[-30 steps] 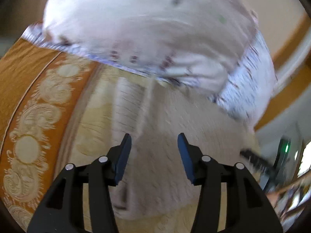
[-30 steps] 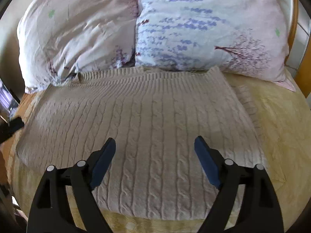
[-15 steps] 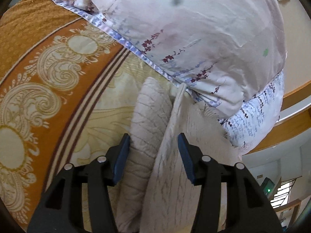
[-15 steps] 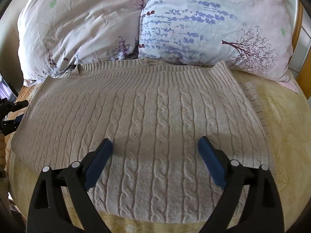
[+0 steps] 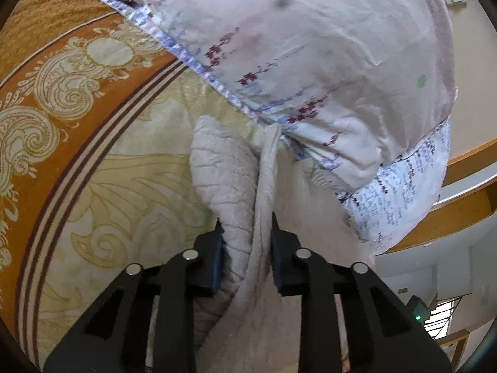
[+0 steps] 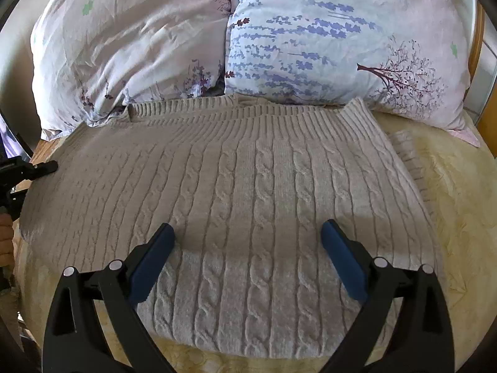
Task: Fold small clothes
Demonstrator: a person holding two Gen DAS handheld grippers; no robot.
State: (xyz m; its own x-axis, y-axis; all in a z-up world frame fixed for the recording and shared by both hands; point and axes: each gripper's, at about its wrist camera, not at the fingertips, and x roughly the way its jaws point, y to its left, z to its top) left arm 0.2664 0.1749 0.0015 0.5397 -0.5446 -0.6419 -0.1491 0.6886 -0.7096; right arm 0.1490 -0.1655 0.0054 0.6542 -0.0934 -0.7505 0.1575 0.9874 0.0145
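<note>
A beige cable-knit sweater point(image 6: 248, 202) lies flat on the bed, its ribbed edge against the pillows. In the left wrist view its side edge point(image 5: 223, 171) stands bunched into a fold. My left gripper point(image 5: 245, 220) is closing on that fold, and both pads touch the knit. The same gripper point(image 6: 46, 166) shows at the sweater's left edge in the right wrist view. My right gripper point(image 6: 248, 233) hovers over the near half of the sweater, its jaws opening wide with nothing pinched between them.
Two floral pillows point(image 6: 124, 46) point(image 6: 341, 31) lean at the head of the bed, just behind the sweater. The cream bedspread point(image 6: 459, 186) has an orange patterned border point(image 5: 46, 77) on the left side. A wooden headboard point(image 5: 466, 155) runs behind the pillows.
My left gripper has come in low onto the sweater's side edge and its jaws have narrowed onto the fold. The right gripper's jaws have spread a little wider.
</note>
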